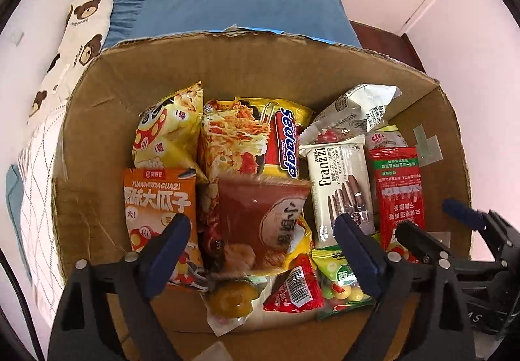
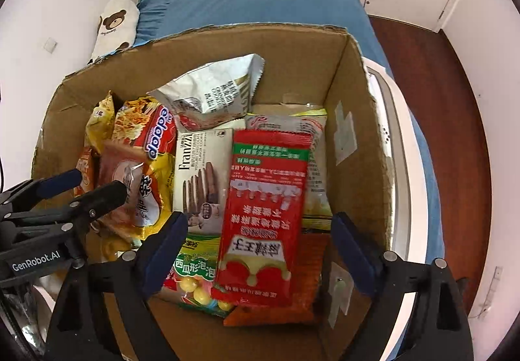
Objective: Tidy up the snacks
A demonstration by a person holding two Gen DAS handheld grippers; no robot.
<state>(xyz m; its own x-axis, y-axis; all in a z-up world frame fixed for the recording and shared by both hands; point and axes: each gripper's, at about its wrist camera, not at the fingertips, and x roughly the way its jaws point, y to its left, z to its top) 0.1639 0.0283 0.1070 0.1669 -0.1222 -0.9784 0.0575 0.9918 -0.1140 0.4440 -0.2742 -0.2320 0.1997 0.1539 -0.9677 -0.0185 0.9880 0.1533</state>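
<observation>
Hovering over my cardboard box point(image 1: 107, 94) of snack packets — left gripper point(image 1: 265, 250) and right gripper point(image 2: 260, 250) both spread wide, holding nothing — red packet point(image 2: 263, 214) below the right.

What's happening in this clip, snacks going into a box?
A person holds two tongs over a cardboard box packed with snack packets on a blue bed. The left tongs and right tongs both hang open and empty, pointing down. The Franzzi cookie pack and a long red packet lie inside.
</observation>
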